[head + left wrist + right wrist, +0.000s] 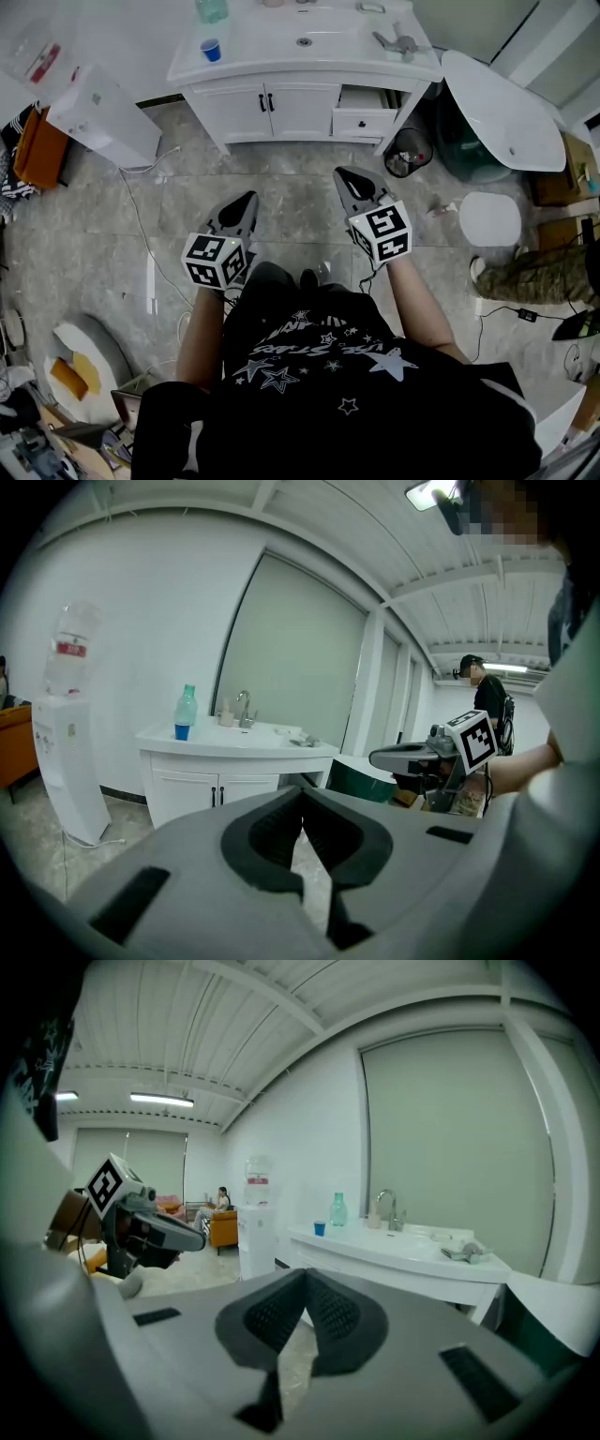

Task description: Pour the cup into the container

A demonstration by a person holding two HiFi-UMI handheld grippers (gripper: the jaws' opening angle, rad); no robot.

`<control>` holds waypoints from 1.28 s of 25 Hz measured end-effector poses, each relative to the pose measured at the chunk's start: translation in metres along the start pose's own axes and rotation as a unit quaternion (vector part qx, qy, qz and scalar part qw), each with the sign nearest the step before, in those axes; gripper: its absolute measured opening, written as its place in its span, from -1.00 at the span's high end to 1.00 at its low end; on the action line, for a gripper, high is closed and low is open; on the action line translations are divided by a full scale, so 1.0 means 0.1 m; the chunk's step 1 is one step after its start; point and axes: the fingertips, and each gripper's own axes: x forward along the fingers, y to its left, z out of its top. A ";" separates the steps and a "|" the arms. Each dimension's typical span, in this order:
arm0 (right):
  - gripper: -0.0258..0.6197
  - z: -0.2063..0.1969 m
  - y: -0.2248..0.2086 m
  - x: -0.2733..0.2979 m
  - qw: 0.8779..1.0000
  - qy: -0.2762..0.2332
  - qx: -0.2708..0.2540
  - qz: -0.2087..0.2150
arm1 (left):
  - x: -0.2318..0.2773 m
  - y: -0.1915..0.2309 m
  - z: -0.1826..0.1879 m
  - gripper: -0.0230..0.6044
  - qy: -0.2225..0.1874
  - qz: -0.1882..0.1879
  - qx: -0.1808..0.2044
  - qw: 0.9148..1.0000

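Note:
A small blue cup stands on the left end of a white vanity top, next to a green bottle. Which thing is the container I cannot tell. Both grippers hover over the floor in front of the person, well short of the vanity. My left gripper is shut and empty. My right gripper is shut too, with nothing in it. The left gripper view has the cup far off beyond my shut left gripper. The right gripper view shows the cup beyond my shut right gripper.
The vanity has a sink, a tap and an open drawer. A bin and a white tub stand to its right, a water dispenser to its left. Cables lie on the floor. Another person stands at the right.

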 end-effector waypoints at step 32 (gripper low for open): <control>-0.14 0.22 -0.44 2.47 0.995 0.064 0.014 0.081 | 1.06 2.23 0.44 0.89 -0.010 0.051 -0.067 0.996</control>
